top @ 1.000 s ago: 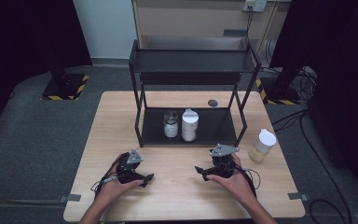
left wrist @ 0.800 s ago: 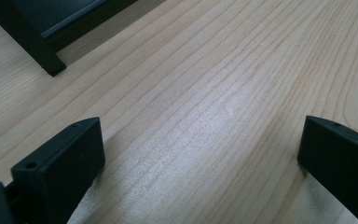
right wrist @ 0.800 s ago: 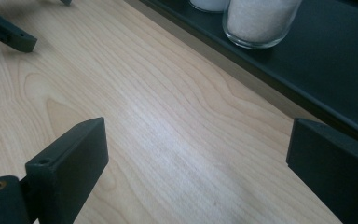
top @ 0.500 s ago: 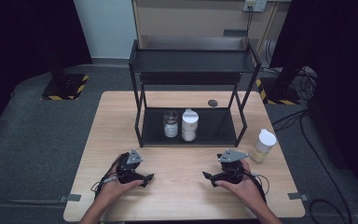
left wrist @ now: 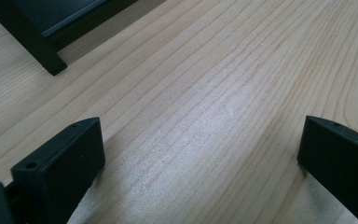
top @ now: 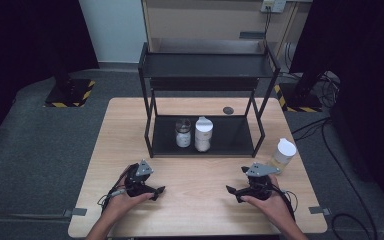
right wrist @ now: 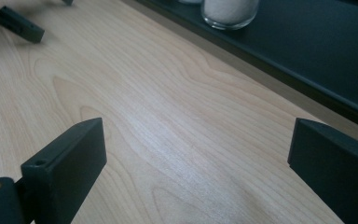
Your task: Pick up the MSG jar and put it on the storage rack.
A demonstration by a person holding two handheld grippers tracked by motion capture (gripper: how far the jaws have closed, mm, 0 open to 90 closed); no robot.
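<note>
1. The table (top: 200,210) is a light wooden top; both of the person's hands rest on its near part, well apart from each other.
2. A black shelf rack (top: 207,65) stands on the far half of the table, with an upper deck and a low bottom deck.
3. On the bottom deck stand a white-capped bottle (top: 203,134) and, just beside it on its left, a small clear jar (top: 183,133); both are upright. The right gripper view shows the base of a jar with white contents (right wrist: 230,10) on the dark deck.
4. A pale bottle with a white lid (top: 283,155) stands upright on the table outside the rack, by its right front leg and near the right hand.
5. The left tool (top: 156,191) lies low over the table in front of the rack's left side; its jaws are spread wide with only bare wood between them (left wrist: 200,135).
6. The right tool (top: 231,192) sits low over the table, pointing toward the left one; its jaws are likewise spread, grasping nothing (right wrist: 196,140).
7. A small dark round disc (top: 228,110) lies on the table behind the rack.
</note>
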